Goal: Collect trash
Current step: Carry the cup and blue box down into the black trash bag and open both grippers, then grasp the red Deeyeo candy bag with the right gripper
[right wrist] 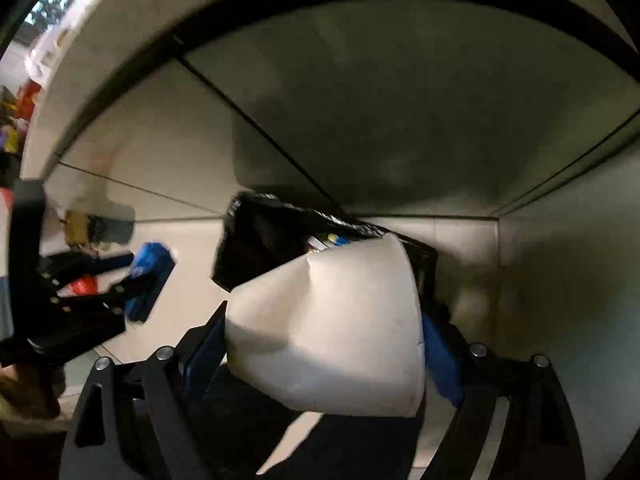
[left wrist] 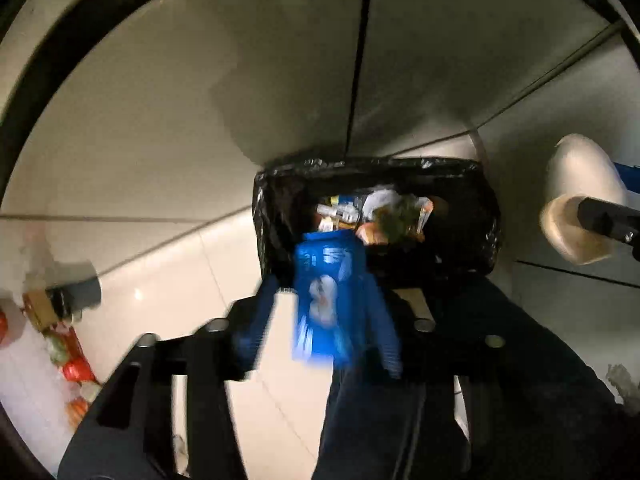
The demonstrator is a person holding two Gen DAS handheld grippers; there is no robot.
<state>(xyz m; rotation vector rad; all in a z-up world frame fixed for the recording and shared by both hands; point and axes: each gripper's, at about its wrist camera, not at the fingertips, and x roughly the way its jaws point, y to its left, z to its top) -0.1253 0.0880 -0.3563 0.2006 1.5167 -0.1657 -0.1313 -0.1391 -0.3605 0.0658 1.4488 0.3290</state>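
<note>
I have both loads hanging over the floor close to the bin (left wrist: 376, 216), a black-lined container standing on pale tiles (left wrist: 168, 280) against the wall, and each is held as it is because the bin's mouth is the only target. In the left wrist view my left gripper (left wrist: 328, 312) has its blue fingers (left wrist: 256, 320) clenched on a blue packet (left wrist: 328, 300), the packet standing up between them with its top edge just overlapping the bin's near rim at about 12 o'clock from the grip; I judge it is held high and forward so that letting go drops it inside and not on the tiles. The bin already holds a jumble of wrappers and scraps (left wrist: 376, 212). In the right wrist view my right gripper (right wrist: 324, 344) is squeezing a crumpled white paper cup (right wrist: 328, 332), dented along one side by the pinch, with the bin (right wrist: 256, 248) behind it at 11 o'clock; the cup hides most of the opening, so I cannot tell how squarely it sits over it. The left gripper (right wrist: 120, 288) shows there at 9 o'clock, apart from the cup, which keeps the two drops from fouling. More litter (left wrist: 68, 356) lies at 8 o'clock in the left view.
</note>
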